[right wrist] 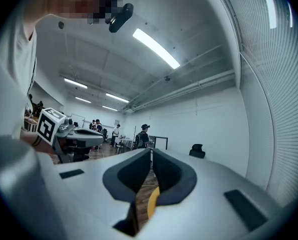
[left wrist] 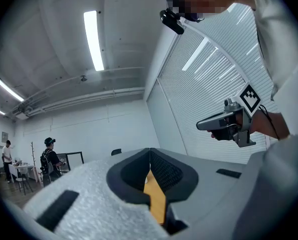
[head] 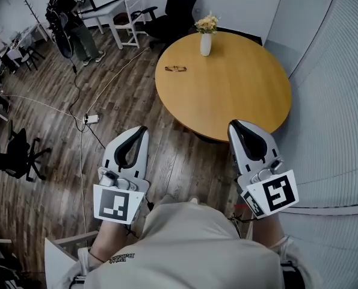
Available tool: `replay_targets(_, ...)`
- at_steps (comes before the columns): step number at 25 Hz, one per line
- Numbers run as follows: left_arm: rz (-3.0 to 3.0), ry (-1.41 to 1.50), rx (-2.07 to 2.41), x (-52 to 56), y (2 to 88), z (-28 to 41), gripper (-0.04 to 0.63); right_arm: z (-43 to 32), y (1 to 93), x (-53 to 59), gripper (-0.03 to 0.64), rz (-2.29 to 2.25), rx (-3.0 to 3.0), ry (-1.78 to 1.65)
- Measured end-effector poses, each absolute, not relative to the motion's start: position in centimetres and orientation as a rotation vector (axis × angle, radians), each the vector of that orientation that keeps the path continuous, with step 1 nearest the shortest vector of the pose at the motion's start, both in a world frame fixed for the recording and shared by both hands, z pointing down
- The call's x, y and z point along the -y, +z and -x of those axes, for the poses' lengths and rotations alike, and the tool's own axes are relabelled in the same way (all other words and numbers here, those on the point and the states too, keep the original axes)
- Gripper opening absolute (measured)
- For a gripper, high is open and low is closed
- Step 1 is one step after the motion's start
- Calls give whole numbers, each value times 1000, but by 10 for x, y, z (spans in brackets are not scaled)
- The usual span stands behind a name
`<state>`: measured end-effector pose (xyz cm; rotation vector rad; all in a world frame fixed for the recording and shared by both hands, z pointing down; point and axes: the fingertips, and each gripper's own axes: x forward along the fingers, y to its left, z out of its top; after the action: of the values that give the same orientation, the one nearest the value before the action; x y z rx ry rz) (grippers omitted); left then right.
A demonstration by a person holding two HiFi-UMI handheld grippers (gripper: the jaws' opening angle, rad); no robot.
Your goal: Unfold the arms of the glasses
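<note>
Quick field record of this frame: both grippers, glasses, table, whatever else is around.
left gripper: fingers shut, empty, over the floor short of the table
right gripper: fingers shut, empty, tip by the table's near edge
glasses: lying on the round table, left part, untouched; arms too small to tell
vase: upright, holds flowers, far side, apart from the glasses
floor: power strip
background: person standing, black chair

Left gripper [left wrist: 150,154] with jaws pressed together and empty, tan table [left wrist: 156,196] through the gap below, right gripper [left wrist: 201,125] at right before white blinds [left wrist: 214,84], person [left wrist: 48,161] standing far left, ceiling light [left wrist: 93,39] overhead
</note>
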<state>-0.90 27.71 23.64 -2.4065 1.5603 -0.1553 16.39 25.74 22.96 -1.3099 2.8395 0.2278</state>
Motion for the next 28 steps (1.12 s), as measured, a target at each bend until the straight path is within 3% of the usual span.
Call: replay_targets(28,2449,-211,-1552,-209,267,23,23,-145,266,-193,35,1333,-2868,159)
